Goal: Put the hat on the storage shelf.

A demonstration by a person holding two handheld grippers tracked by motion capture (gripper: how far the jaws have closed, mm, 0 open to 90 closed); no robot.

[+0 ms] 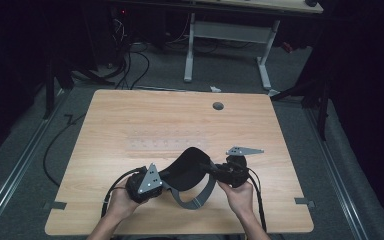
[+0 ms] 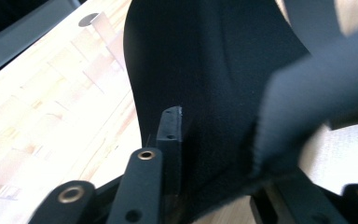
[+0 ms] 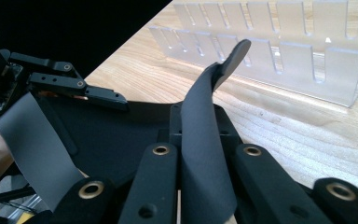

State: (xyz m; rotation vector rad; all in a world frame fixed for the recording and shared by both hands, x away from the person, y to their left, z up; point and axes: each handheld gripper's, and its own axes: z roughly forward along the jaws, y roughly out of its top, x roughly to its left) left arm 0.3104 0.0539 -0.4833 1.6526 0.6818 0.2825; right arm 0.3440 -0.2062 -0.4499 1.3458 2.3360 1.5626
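Mask (image 1: 190, 167), black with a grey strap (image 1: 200, 197), hangs above the near middle of the counter (image 1: 130, 120), stretched between both tongs. Left tongs (image 1: 166, 181) are nearly closed, pinching the mask's left edge; in the left gripper view the black cloth (image 2: 205, 70) runs down between the jaws. Right tongs (image 1: 211, 168) are closed on the strap at the mask's right side; in the right gripper view the grey band (image 3: 205, 154) passes between the jaws. A clear slotted rack (image 3: 279, 51) lies on the counter just behind.
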